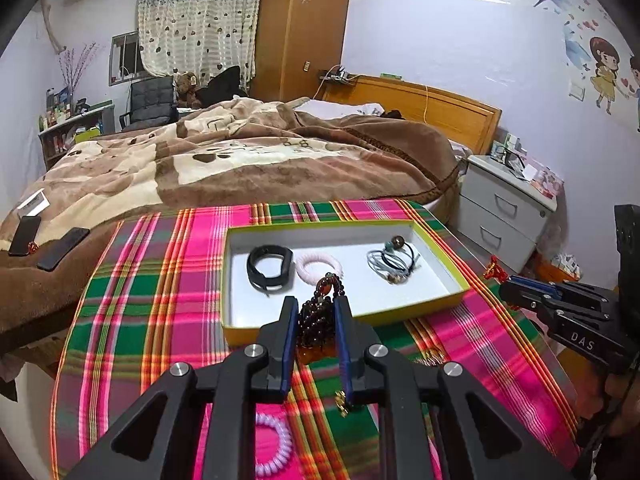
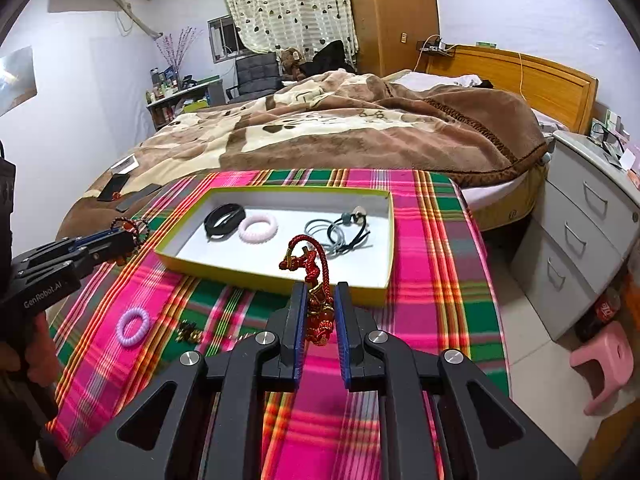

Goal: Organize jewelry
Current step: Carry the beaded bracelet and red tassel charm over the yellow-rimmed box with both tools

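Observation:
My left gripper (image 1: 316, 304) is shut on a dark red bead bracelet (image 1: 320, 316) and holds it at the near rim of the yellow-edged white tray (image 1: 280, 228). My right gripper (image 2: 320, 292) is shut on a red braided cord bracelet (image 2: 308, 260), just before the tray's near rim (image 2: 280, 278). In the tray lie a black band (image 1: 267, 267), a pink coil ring (image 1: 318, 266) and grey-blue hair ties (image 1: 394, 262). The left gripper (image 2: 120, 240) also shows at the left of the right wrist view, and the right gripper (image 1: 508, 286) at the right of the left wrist view.
A plaid cloth (image 2: 432, 280) covers the table. On it lie a lilac coil hair tie (image 2: 134, 326) and small gold pieces (image 2: 190, 334). A bed with a brown blanket (image 1: 240, 160) is behind, two phones (image 1: 44, 244) on it. A grey drawer unit (image 2: 584, 220) and pink stool (image 2: 604, 364) stand right.

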Motion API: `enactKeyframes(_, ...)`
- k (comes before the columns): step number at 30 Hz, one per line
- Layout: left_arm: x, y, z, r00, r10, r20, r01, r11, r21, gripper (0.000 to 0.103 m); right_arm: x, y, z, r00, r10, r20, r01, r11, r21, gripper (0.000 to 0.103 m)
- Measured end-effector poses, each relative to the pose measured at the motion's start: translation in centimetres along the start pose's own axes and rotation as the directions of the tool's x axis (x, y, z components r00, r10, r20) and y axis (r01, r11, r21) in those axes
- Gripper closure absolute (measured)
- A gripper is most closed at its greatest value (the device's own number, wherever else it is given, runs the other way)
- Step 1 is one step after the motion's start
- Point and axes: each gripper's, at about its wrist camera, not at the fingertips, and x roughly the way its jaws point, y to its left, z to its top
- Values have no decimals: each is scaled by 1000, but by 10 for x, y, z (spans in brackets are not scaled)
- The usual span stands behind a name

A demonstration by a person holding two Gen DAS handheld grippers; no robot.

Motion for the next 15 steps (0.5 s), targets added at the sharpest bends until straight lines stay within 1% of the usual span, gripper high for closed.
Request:
enactKeyframes(6, 20, 10, 6, 1000, 11, -5, -11, 1000, -8, 85, 17, -8, 10, 1000, -7, -8, 7, 1000, 9, 89)
enactKeyframes(15, 57, 28, 14, 998, 41, -37, -41, 999, -18, 85, 54, -18, 23, 999, -24, -47, 24, 1000, 10, 89)
